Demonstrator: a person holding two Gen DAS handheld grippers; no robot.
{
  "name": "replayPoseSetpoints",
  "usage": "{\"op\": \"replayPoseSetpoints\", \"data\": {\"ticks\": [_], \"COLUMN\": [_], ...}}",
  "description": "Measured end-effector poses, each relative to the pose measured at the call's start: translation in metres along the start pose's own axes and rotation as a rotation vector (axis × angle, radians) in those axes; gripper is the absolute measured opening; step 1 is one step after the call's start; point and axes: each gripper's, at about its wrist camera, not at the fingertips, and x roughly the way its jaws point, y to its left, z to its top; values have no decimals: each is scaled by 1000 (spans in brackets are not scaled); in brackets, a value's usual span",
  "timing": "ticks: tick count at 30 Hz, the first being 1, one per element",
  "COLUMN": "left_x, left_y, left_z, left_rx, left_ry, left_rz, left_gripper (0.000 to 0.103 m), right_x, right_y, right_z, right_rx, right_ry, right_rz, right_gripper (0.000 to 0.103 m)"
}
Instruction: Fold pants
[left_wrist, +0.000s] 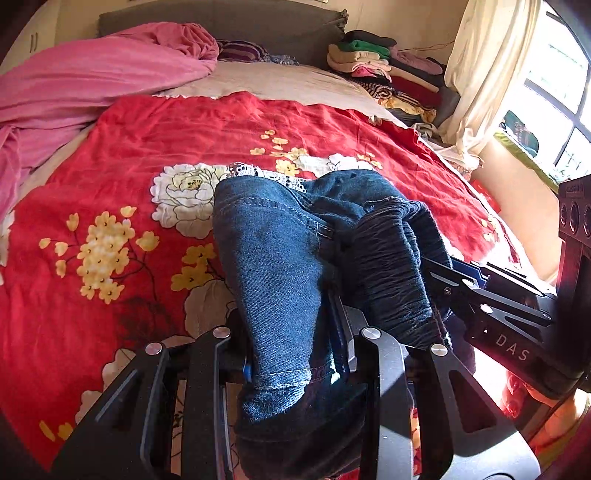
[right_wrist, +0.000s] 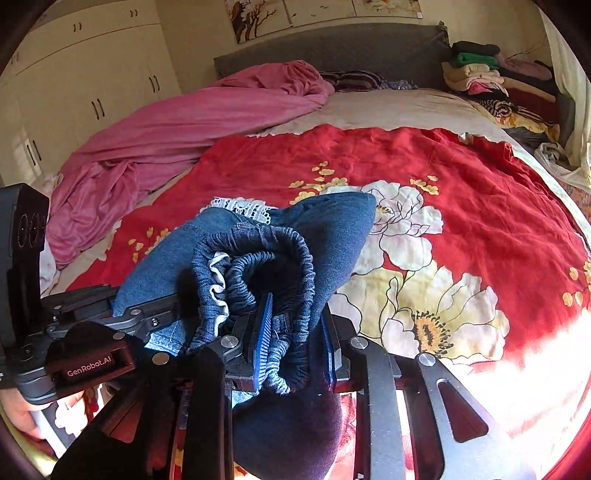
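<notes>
Bunching between both clamped grippers — left gripper (left_wrist: 295, 332), right gripper (right_wrist: 295, 343) — blue denim pants (left_wrist: 273, 251), elastic waistband crumpled.

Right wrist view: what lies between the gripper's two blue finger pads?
The gathered elastic waistband of the blue denim pants, clamped in the right gripper.

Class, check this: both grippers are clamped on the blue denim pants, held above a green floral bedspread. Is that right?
Not quite. The bedspread is red with floral print, not green, as the right wrist view shows. The rest holds: the left gripper and right gripper are both clamped on the blue denim pants.
</notes>
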Motion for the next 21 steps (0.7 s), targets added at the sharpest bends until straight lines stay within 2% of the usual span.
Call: {"op": "replayPoseSetpoints", "data": {"ticks": [3,6,7,8,9,10,12,13,15,17,19,21], "left_x": [6,8,8,7,5,3,-3,-7,-17,-29,-42,-55], "left_y": [6,10,11,11,12,12,11,11,11,11,9,6], "left_z": [-5,-7,-8,-9,-10,-12,-15,-17,-25,-33,-43,-53], "left_rx": [-7,-16,-15,-16,-17,-15,-7,-4,-3,-3,-5,-3], "left_ry": [9,16,17,16,13,11,5,3,-2,-10,-24,-36], "left_rz": [0,-1,3,8,12,16,31,35,40,42,44,44], "left_gripper": [23,28,32,33,36,43,48,52,57,58,63,69], "right_x": [7,14,14,12,8,3,-9,-16,-31,-46,-61,-74], "right_y": [-9,-15,-16,-18,-20,-21,-21,-19,-14,-8,1,10], "right_z": [-5,-10,-11,-12,-14,-15,-18,-21,-28,-37,-46,-58], "right_rx": [39,69,80,92,101,109,115,107,87,72,47,26], "right_ry": [24,58,62,61,58,49,29,20,-2,-28,-47,-65], "right_rz": [-1,-21,-32,-46,-58,-59,-62,-70,-73,-82,-92,-114], "right_gripper": [22,28,33,44,50,55,62,69,72,83,84,93]}}
